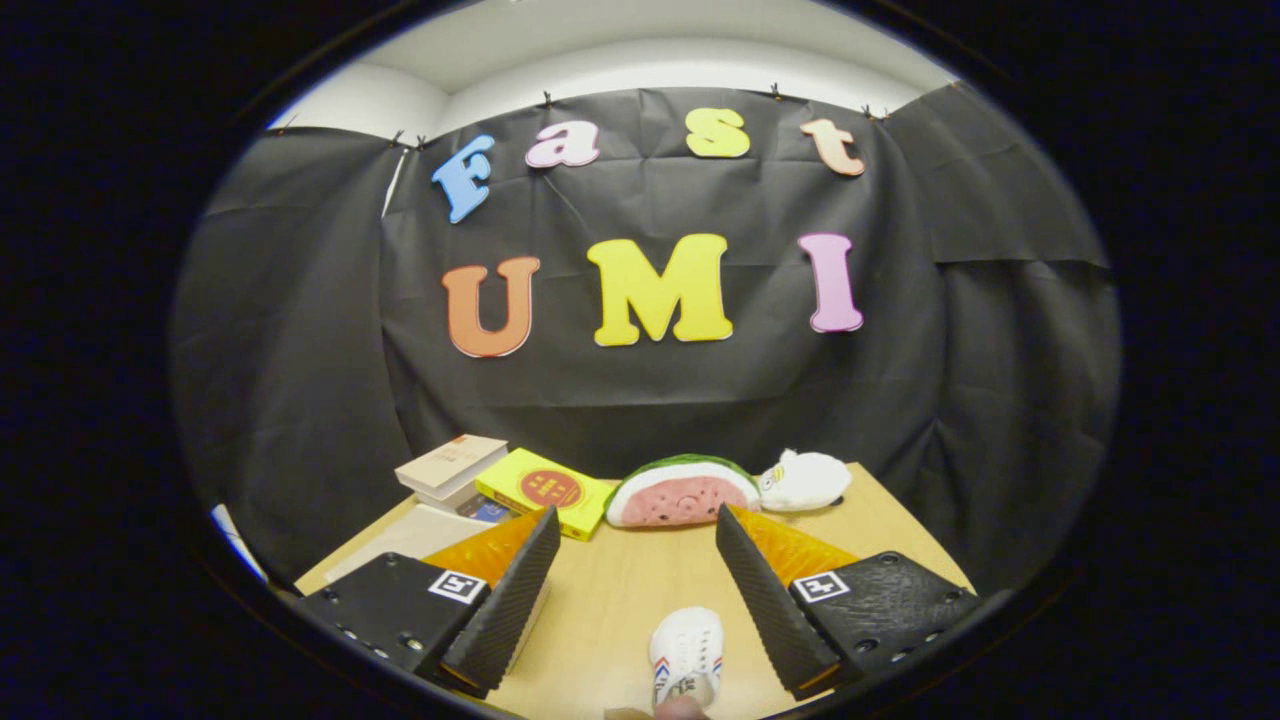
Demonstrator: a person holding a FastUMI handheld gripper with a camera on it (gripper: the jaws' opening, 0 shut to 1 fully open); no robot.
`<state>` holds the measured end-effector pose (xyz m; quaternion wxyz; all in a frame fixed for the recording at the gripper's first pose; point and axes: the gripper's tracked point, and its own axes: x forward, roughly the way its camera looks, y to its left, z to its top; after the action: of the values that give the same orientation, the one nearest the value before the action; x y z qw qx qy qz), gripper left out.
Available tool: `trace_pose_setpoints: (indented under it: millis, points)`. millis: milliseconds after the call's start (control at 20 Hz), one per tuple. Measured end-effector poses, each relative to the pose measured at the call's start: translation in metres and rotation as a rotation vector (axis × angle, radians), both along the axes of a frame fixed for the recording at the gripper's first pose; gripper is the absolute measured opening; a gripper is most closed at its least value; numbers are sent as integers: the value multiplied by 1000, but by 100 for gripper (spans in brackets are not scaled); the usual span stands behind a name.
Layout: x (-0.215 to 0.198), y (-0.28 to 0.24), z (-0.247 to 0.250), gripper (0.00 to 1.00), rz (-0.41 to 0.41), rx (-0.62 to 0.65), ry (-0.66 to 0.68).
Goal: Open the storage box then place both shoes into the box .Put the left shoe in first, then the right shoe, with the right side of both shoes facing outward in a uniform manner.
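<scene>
The tongs (635, 590) stood open, holding nothing. A white shoe (686, 655) lay on the worktop (610, 600) between the fingers, at 6 o'clock from a watermelon toy (682, 492).

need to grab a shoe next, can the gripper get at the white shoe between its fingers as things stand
Probably yes. The gripper is open, and the white shoe lies on the table between the fingers, nearer the right one, with bare tabletop around it.

Gripper (637, 590) fingers spread wide above the table (610, 600), a white shoe (686, 655) between them
</scene>
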<state>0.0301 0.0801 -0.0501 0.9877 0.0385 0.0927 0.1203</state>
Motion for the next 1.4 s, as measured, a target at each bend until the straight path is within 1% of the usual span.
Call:
trace_pose_setpoints:
  millis: [50, 250, 450, 600, 950, 1000, 1250, 1400]
  points:
    - [-1, 8, -4, 95, 15, 14, 16]
    - [-5, 54, -40, 95, 118, 59, 126]
    - [-7, 91, -67, 95, 186, 89, 207]
    - [-15, 119, -96, 96, 261, 111, 298]
    - [-15, 147, -167, 95, 327, 178, 549]
    - [-20, 149, -173, 96, 339, 200, 585]
    - [-21, 166, -180, 96, 380, 427, 726]
    - [-14, 185, -184, 96, 423, 551, 817]
